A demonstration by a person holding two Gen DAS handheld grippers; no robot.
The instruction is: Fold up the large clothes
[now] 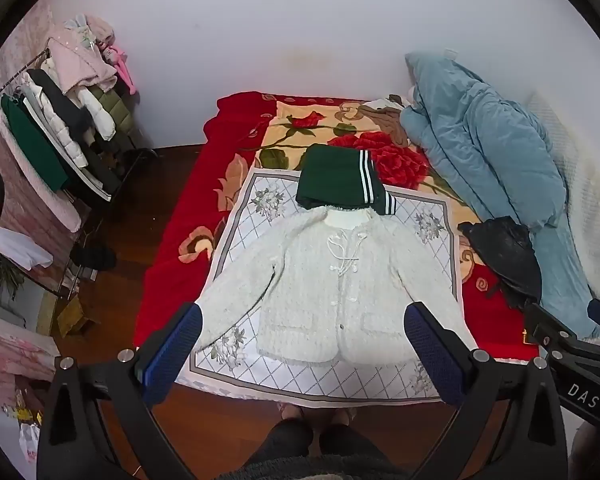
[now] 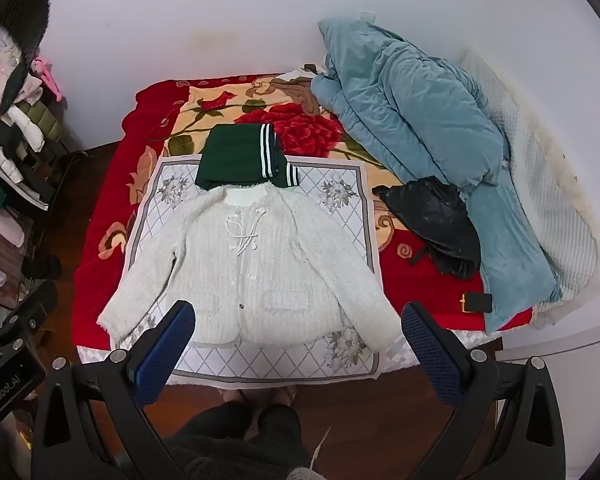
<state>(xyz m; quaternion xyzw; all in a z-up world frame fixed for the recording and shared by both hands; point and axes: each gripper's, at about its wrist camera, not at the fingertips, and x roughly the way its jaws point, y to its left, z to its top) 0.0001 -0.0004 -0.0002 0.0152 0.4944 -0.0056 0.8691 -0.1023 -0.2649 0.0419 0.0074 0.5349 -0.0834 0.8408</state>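
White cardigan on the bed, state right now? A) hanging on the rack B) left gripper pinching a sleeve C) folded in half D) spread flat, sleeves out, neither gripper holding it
D: the white cardigan lies open on the patterned mat with both sleeves splayed, and the left gripper and right gripper hover open above it.

Fuzzy, nubbly white knit on the cardigan. Smooth green cloth with white stripes on the folded garment at 12 o'clock. Plush red blanket; glossy crinkled black plastic bag; polished wood floor.
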